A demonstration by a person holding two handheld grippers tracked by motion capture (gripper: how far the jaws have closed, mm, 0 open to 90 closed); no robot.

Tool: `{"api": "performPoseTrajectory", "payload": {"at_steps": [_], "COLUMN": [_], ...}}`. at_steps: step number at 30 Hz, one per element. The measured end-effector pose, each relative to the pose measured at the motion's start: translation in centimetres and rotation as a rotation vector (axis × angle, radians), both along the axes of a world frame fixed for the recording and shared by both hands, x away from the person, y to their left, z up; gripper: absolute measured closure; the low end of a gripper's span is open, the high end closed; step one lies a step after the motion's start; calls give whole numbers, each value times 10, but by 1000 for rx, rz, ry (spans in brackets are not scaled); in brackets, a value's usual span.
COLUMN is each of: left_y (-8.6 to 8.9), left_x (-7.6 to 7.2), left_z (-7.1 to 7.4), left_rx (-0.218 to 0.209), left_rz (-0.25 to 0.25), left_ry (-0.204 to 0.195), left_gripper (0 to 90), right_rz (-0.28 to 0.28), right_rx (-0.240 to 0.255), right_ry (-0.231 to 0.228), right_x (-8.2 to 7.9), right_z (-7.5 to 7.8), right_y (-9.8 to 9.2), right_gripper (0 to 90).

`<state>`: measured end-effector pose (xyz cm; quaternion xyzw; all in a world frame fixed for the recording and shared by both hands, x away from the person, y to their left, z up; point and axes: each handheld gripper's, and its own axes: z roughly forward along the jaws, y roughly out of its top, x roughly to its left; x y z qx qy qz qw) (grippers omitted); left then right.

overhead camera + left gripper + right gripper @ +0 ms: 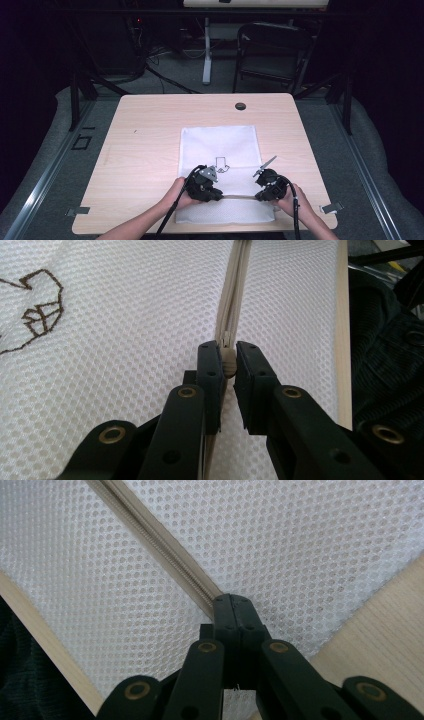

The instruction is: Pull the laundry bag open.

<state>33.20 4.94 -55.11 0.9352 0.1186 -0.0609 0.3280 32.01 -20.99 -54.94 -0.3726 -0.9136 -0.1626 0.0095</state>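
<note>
A white mesh bag (pixel 218 145) with a brown line drawing (pixel 37 315) lies flat on the wooden table (pixel 145 130). A beige zipper (pixel 239 197) runs across the bag near its front edge. My left gripper (pixel 219 195) is at the zipper's left part, and its jaws are shut on the beige zipper pull (pixel 228 366). From there the zipper (pixel 233 285) runs straight away. My right gripper (pixel 258 196) is at the zipper's right end, near the bag's right edge. Its jaws (pixel 231 604) are pressed together on the zipper tape (pixel 160 547).
A round cable hole (pixel 240 106) sits near the table's far edge. A dark folding chair (pixel 272 50) and a white desk leg (pixel 206 50) stand beyond the table. Bare wood lies left and right of the bag. The person's dark sleeve (pixel 385 355) is close to the front edge.
</note>
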Motion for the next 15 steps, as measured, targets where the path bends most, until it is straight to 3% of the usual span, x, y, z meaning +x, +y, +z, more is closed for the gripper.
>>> {"api": "performPoseTrajectory", "payload": {"at_steps": [4, 5, 12, 13, 15], "left_y": [2, 3, 14, 14, 15], "left_x": [0, -1, -2, -2, -2], "left_z": [0, 2, 1, 2, 2], "left_rx": [-2, 21, 4, 26, -2], "left_rz": [0, 2, 12, 14, 13], "left_ry": [1, -14, 1, -16, 0], "left_gripper": [814, 814, 814, 814, 814], "right_rz": [3, 3, 2, 3, 3], "right_rx": [-11, -12, -18, -23, -24], "right_ry": [-5, -6, -14, -19, -20], "right_x": [-1, -1, -2, -2, -2], "right_z": [0, 0, 0, 0, 0], "right_y": [2, 2, 3, 4, 4], "right_gripper": [900, 900, 900, 900, 900]}}
